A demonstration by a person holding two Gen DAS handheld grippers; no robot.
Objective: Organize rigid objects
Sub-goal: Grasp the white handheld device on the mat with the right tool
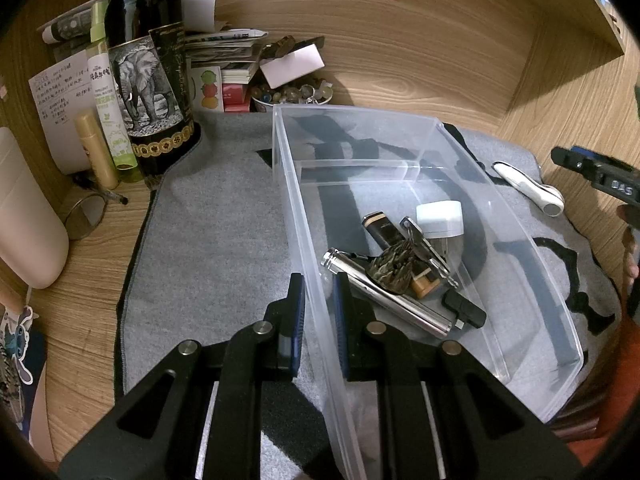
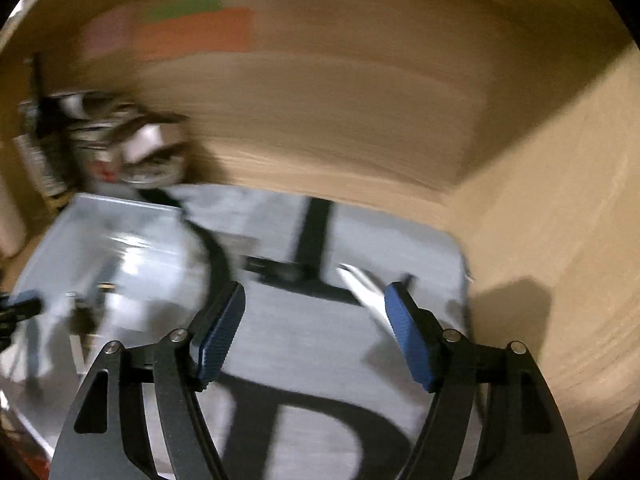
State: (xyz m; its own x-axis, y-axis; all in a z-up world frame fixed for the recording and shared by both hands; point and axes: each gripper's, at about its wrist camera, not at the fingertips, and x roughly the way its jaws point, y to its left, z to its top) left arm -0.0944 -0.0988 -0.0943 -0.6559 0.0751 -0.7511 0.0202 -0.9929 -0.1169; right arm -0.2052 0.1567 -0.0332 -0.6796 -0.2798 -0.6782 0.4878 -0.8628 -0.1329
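Observation:
A clear plastic bin (image 1: 532, 280) lies on a grey mat (image 1: 216, 232). My left gripper (image 1: 319, 292) is shut on the bin's left wall. Inside lie a silver flashlight (image 1: 384, 292), keys (image 1: 424, 244), a white charger cube (image 1: 440, 218), a black USB stick (image 1: 464, 308) and a dark lighter (image 1: 380, 228). A white folding knife (image 1: 528, 188) lies on the mat right of the bin; it shows blurred in the right wrist view (image 2: 364, 288). My right gripper (image 2: 316, 328) is open and empty, above the mat near the knife. The bin (image 2: 100, 240) is at its left.
A dark wine bottle (image 1: 148, 80), a green spray bottle (image 1: 108, 92), a tan tube (image 1: 96, 148), papers and a bowl of beads (image 1: 292, 94) stand at the back left. A pale container (image 1: 24, 216) is at far left. Wooden walls (image 1: 440, 48) enclose the desk.

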